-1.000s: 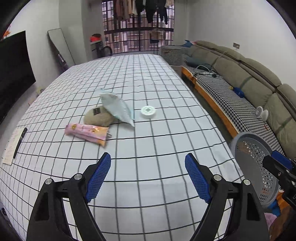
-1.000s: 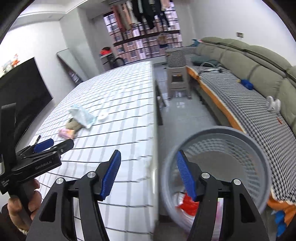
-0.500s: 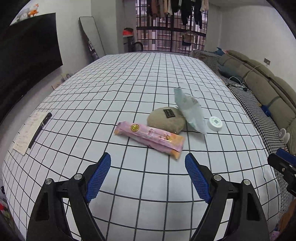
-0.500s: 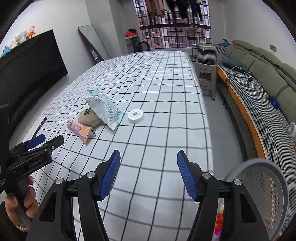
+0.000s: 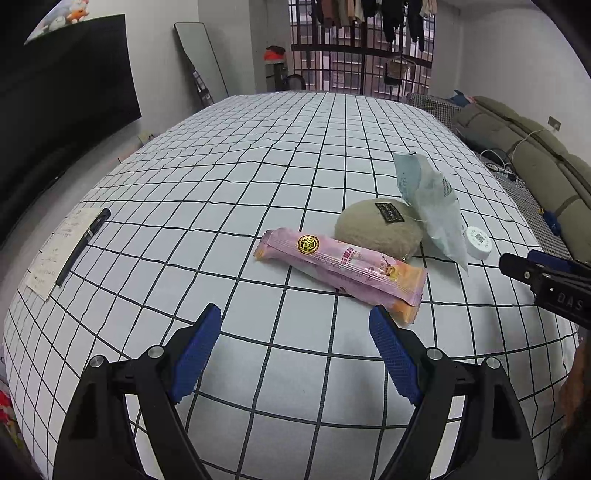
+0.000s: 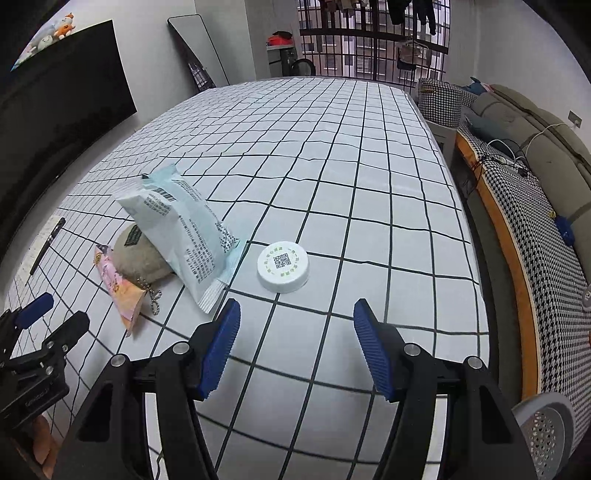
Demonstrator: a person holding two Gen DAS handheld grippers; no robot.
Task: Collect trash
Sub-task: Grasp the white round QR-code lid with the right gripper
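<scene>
Both grippers have swung from the basket toward the counter. I hold my left gripper wide open, empty, just short of the pink wrapper; my right gripper gapes before the white cap.

A home living room: a long olive sofa at right, a wall-mounted television at left, laundry hanging at the far barred window.
</scene>
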